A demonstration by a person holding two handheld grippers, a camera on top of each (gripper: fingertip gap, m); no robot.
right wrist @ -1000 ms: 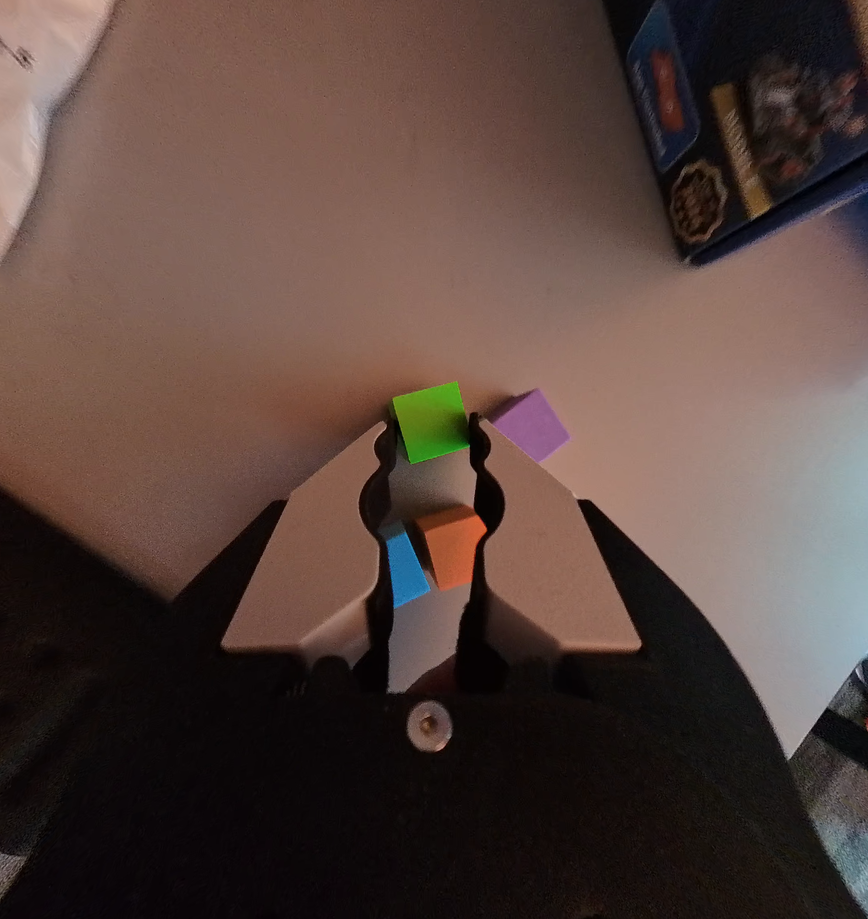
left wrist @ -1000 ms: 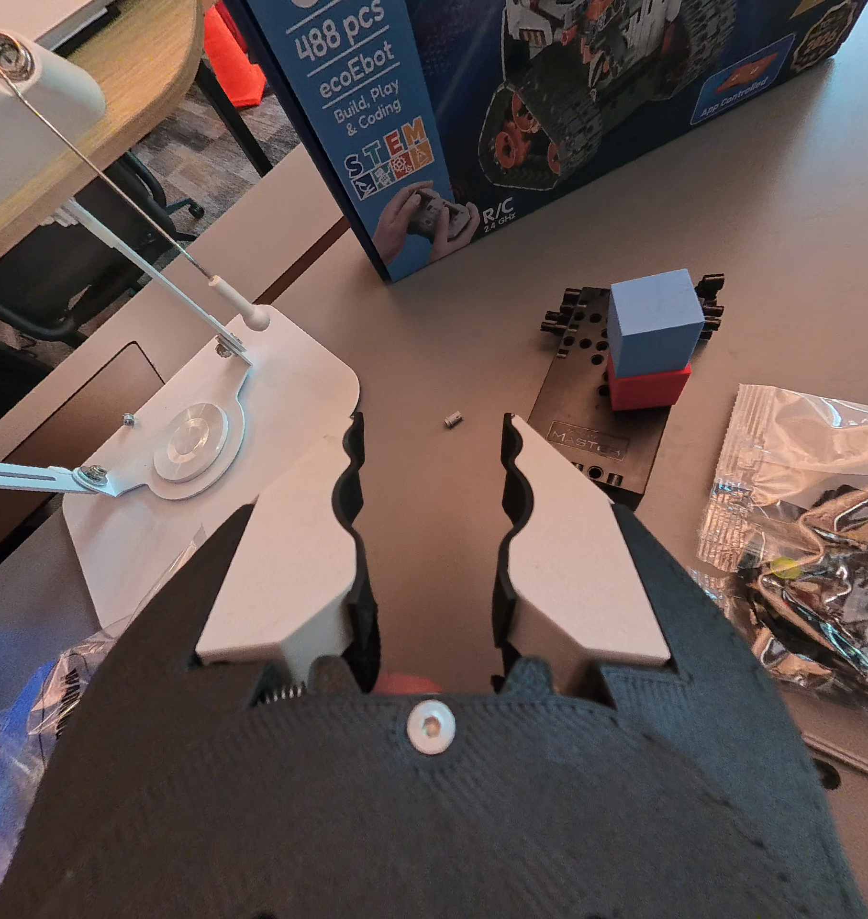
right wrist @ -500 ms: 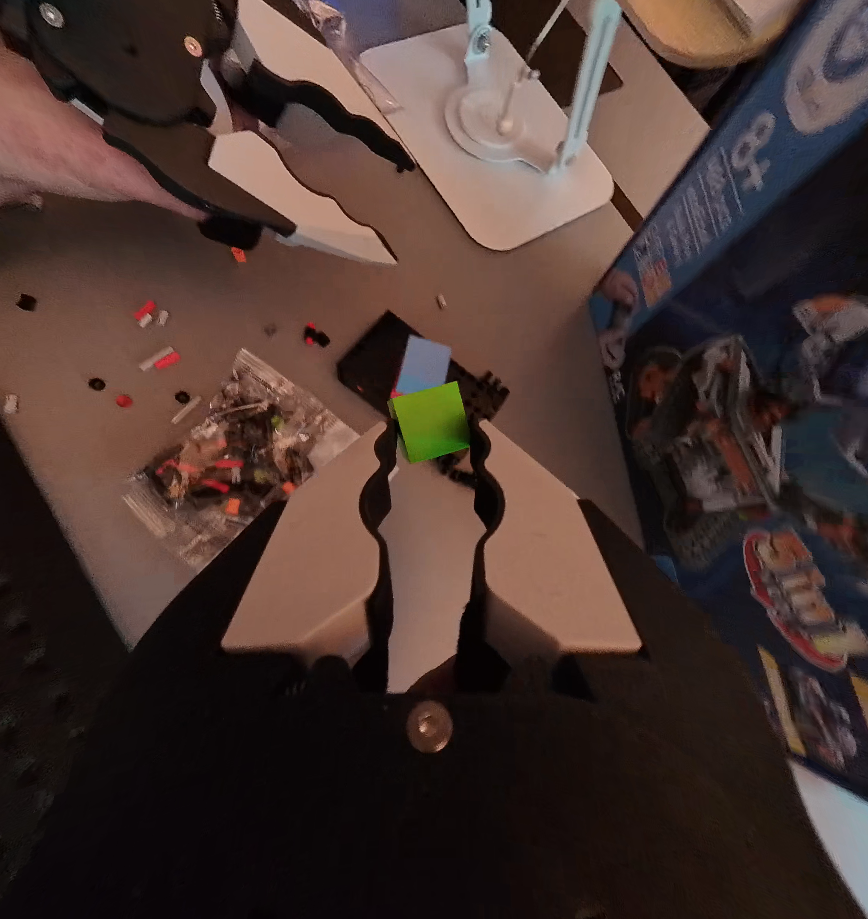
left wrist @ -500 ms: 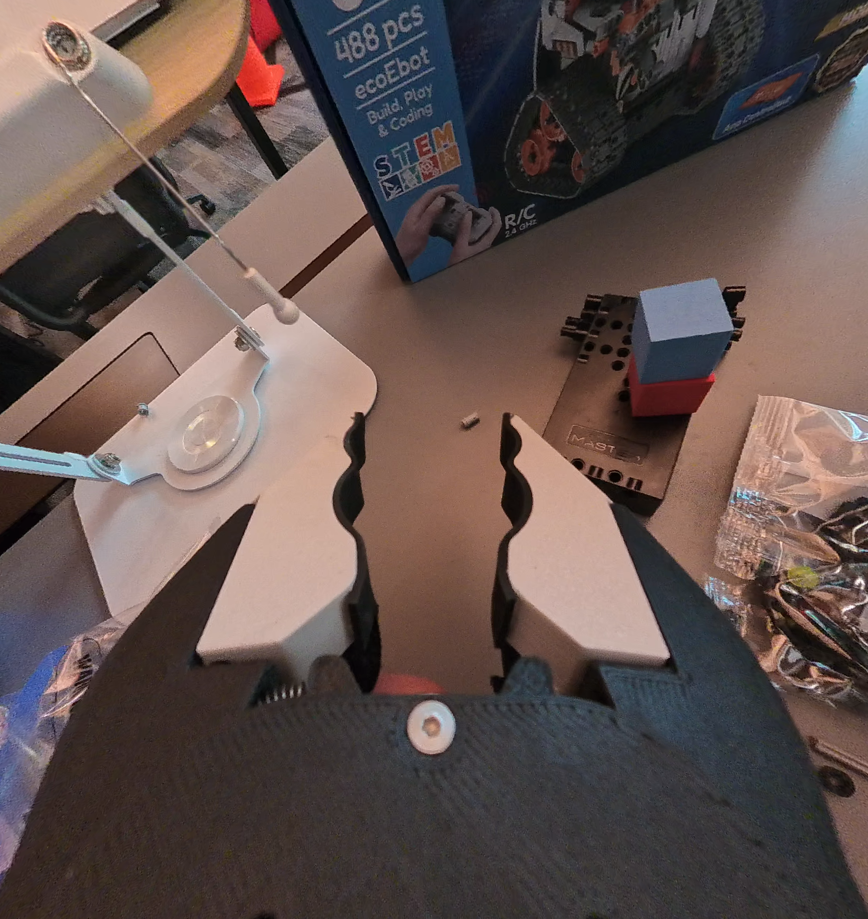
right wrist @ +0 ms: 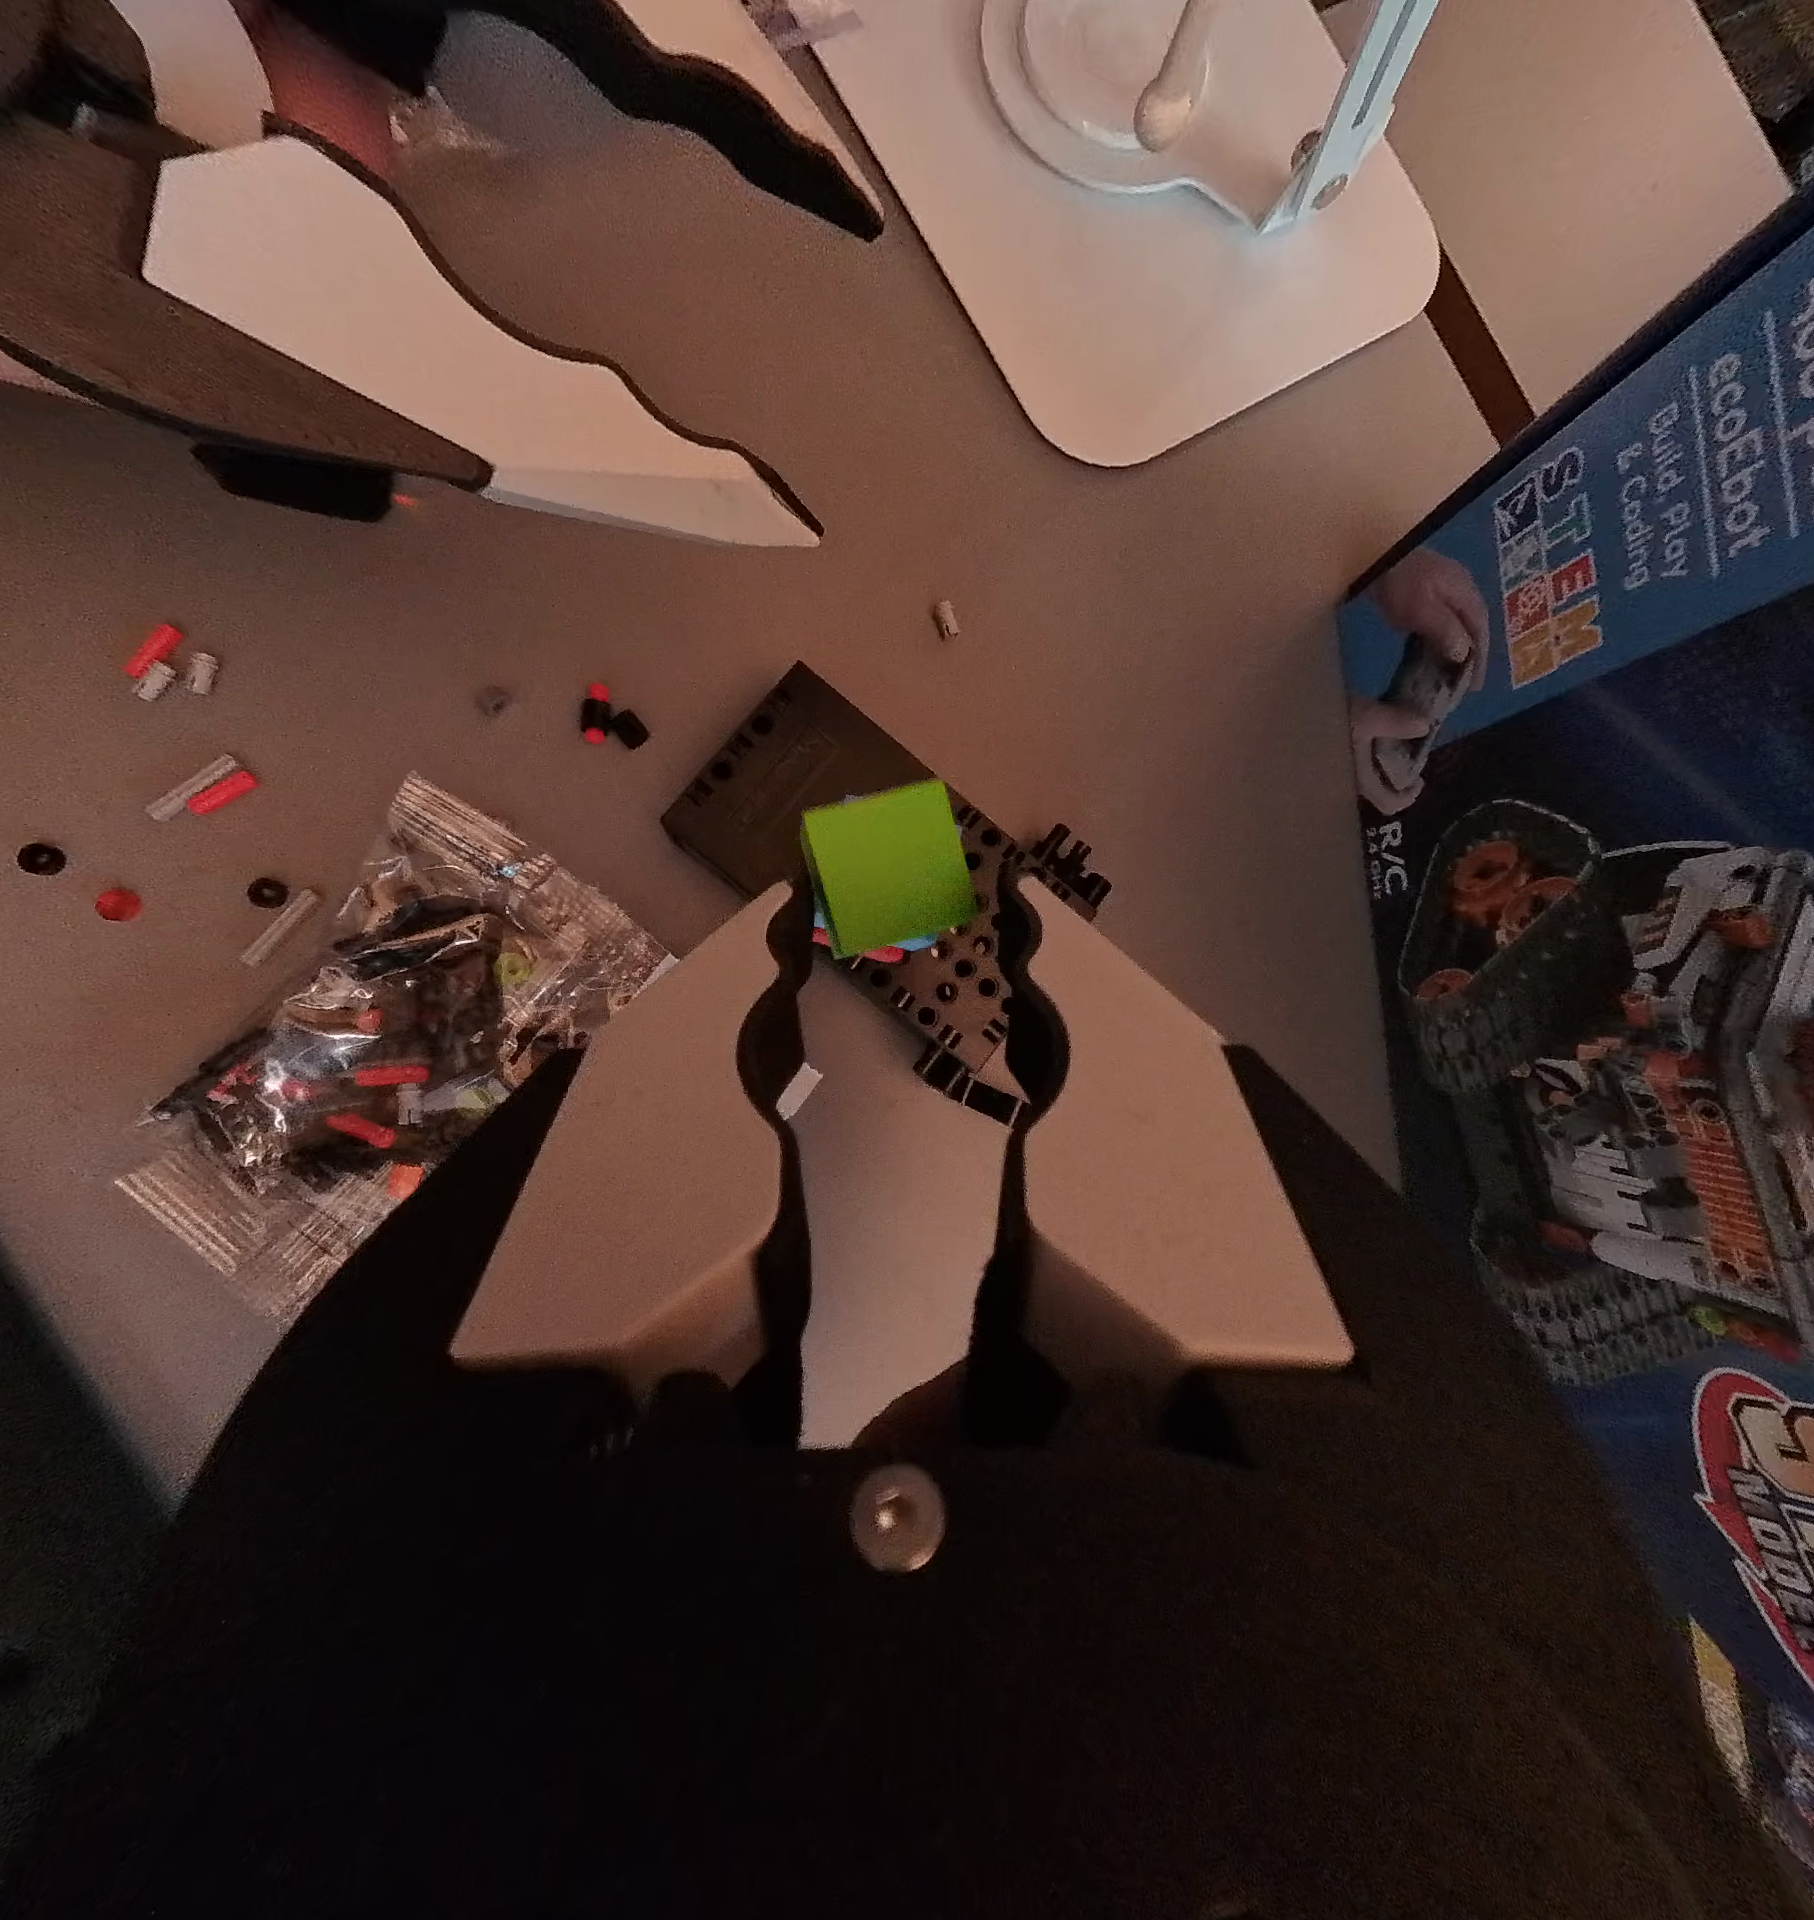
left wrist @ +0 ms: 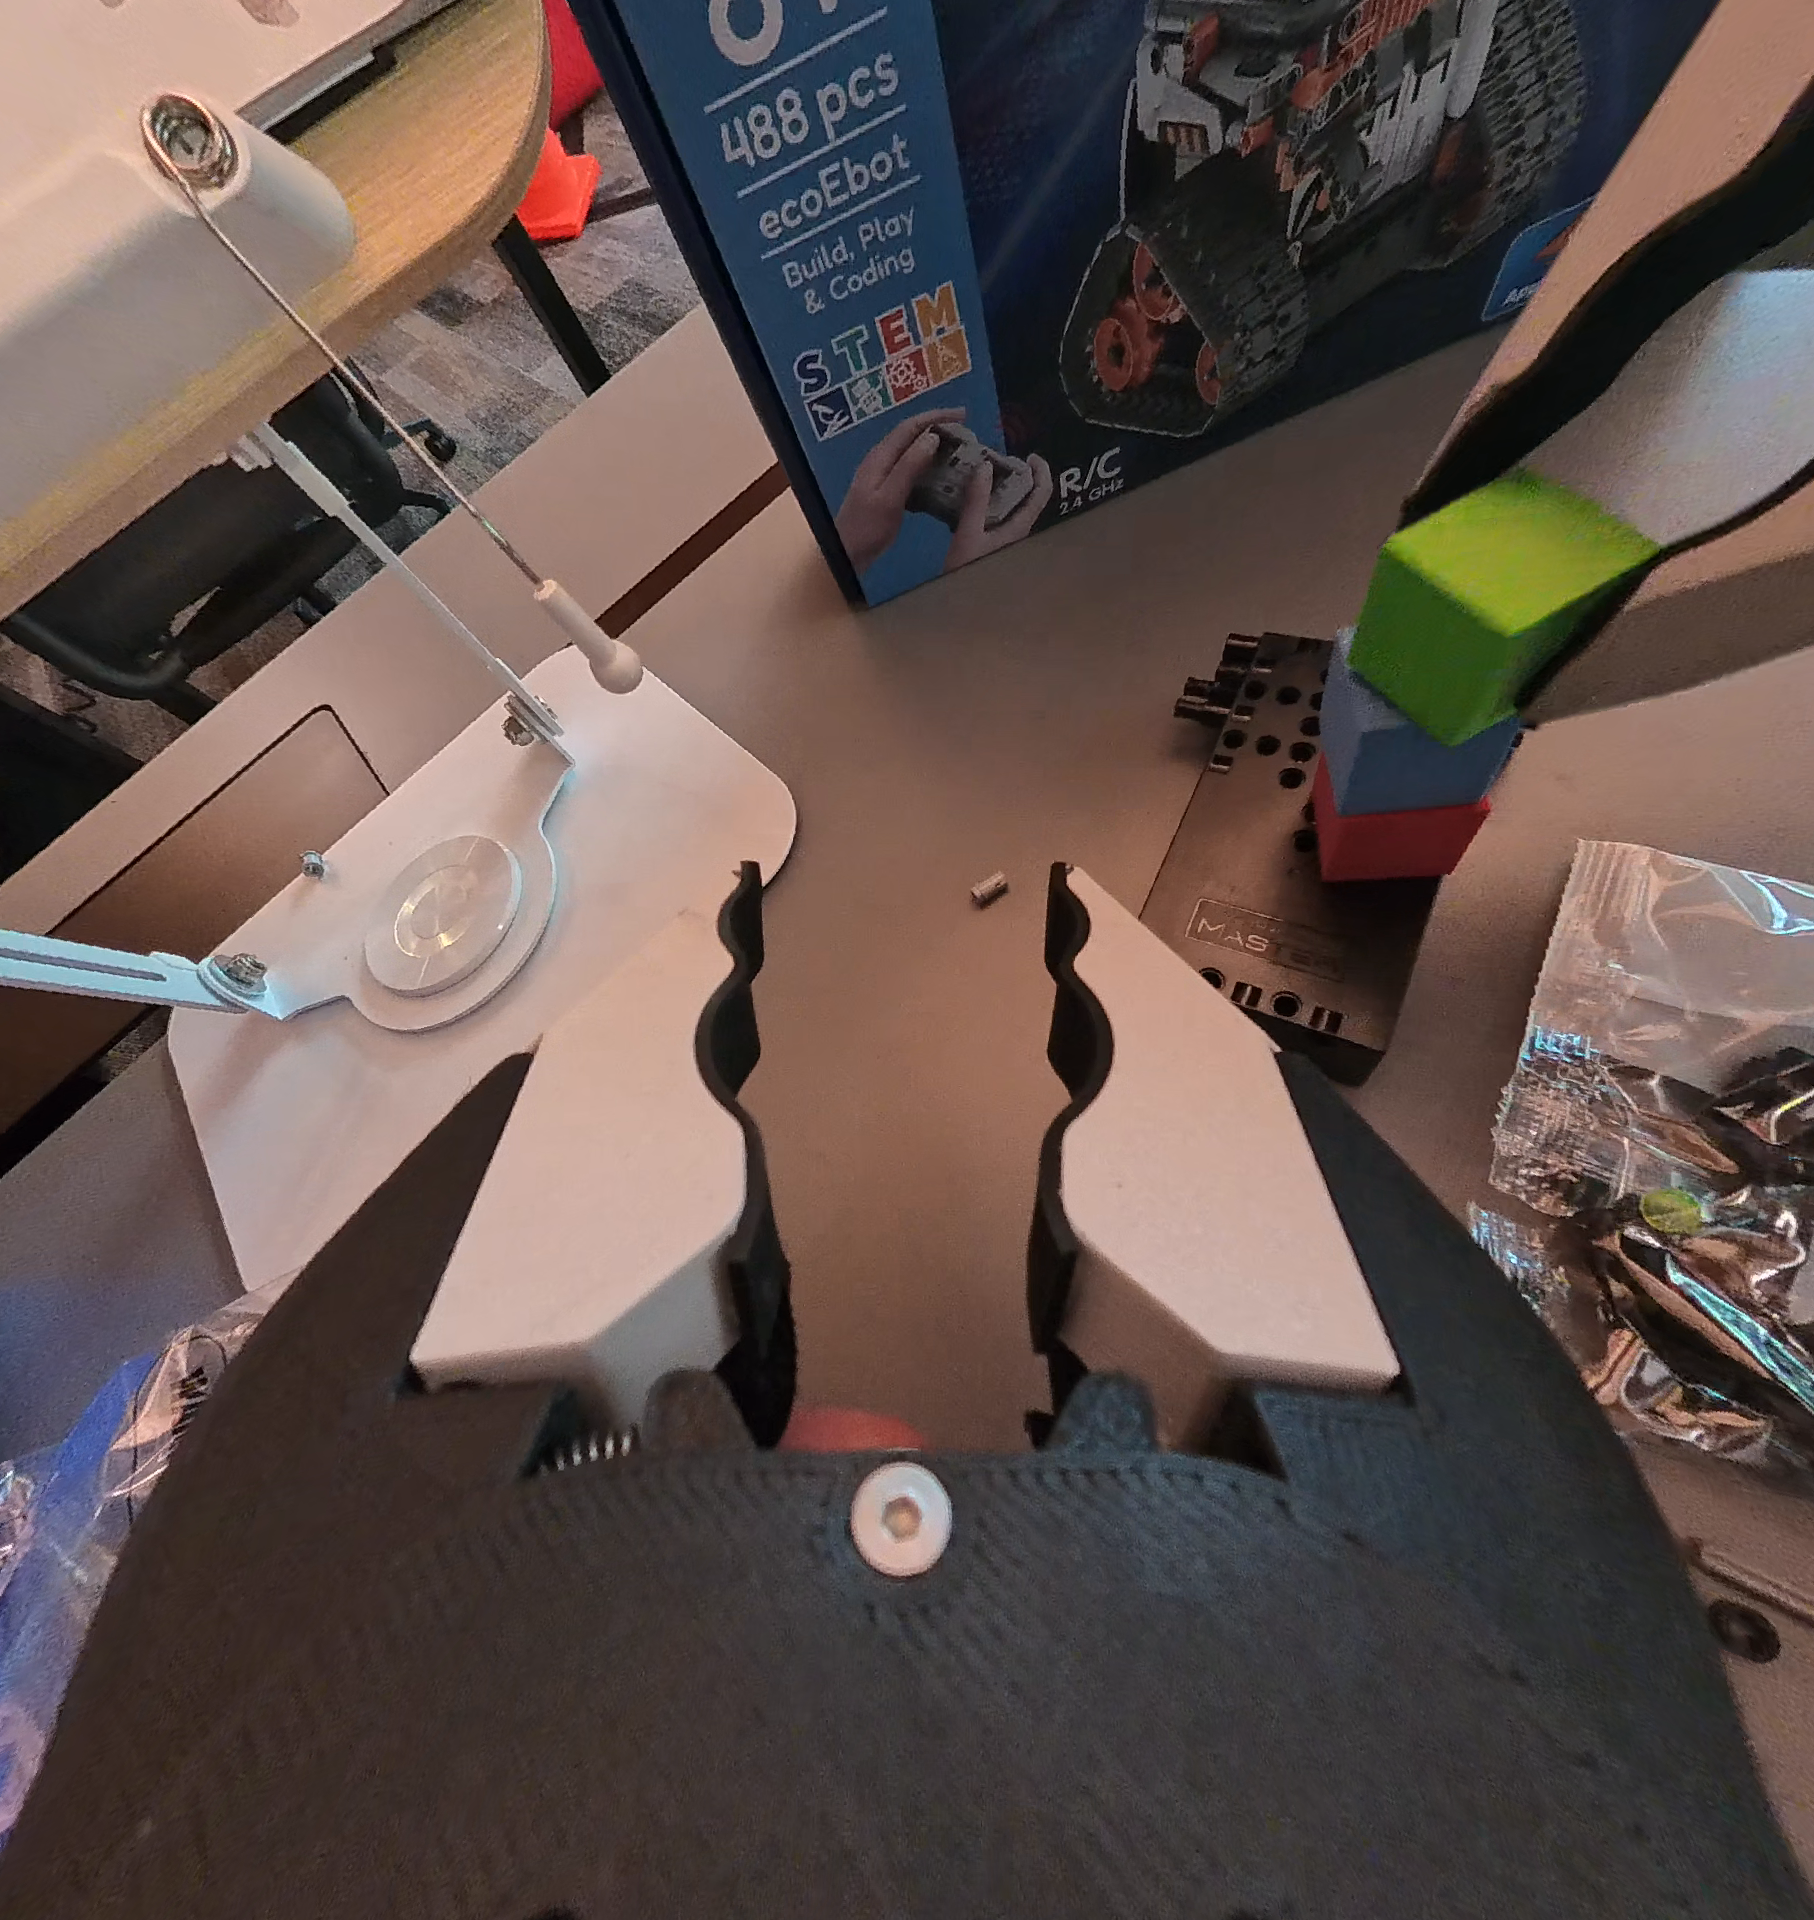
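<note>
My right gripper (right wrist: 887, 894) is shut on a green cube (right wrist: 885, 868) and holds it right over a blue cube (left wrist: 1407, 764) stacked on a red cube (left wrist: 1396, 840). The stack stands on a black perforated plate (left wrist: 1287, 971). In the left wrist view the green cube (left wrist: 1485, 613) sits at or just above the blue one; contact is unclear. My left gripper (left wrist: 898, 883) is open and empty above the grey table, left of the plate, with a tiny grey peg (left wrist: 988, 891) between its tips. It also shows in the right wrist view (right wrist: 841, 364).
A blue toy box (left wrist: 1038, 260) stands behind the plate. A white lamp base (left wrist: 487, 894) with thin arms lies to the left. A clear bag of small parts (left wrist: 1703, 1226) lies right of the plate. Small loose pegs (right wrist: 191, 727) are scattered on the table.
My right gripper carried the green cube from beside the purple, orange and blue cubes over to the blue-on-red stack and lowered it close. My left gripper drifted slightly and stayed open.
</note>
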